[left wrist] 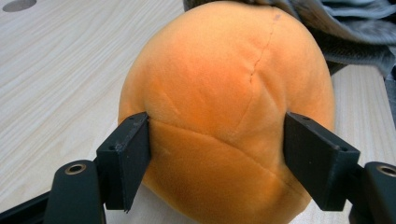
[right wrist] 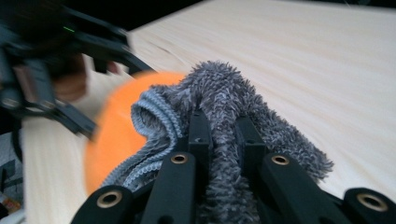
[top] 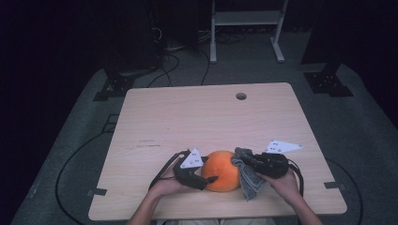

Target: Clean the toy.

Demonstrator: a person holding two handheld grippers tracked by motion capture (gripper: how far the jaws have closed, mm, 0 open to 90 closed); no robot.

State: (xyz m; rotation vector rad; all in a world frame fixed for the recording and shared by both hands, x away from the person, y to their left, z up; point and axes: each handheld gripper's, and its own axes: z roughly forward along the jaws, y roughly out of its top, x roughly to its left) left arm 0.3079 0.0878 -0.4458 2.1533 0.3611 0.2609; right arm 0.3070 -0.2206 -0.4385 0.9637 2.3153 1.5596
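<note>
Grippers, two, work at an orange plush ball [top: 222, 170] near the front edge of a pale wood-grain table [top: 206, 117]. Left gripper [left wrist: 217, 154], black w/ two flat block-shaped jaws, is partway apart and clamped on the ball: each jaw presses a flank of it, denting the soft fabric. Ball is round, velvety, w/ stitched seams running across its surface. Right gripper [right wrist: 223, 135], on the ball's opp. side, has its jaws nearly together, pinching a grey cloth [right wrist: 219, 93] between them. Cloth is shaggy, fuzzy microfibre w/ a ribbed, lighter hem folded beside the jaws; it bunches up and lies against the ball's top and side, hanging down toward the tabletop in the high view. Person's hands hold both grippers just in front of the ball.
</note>
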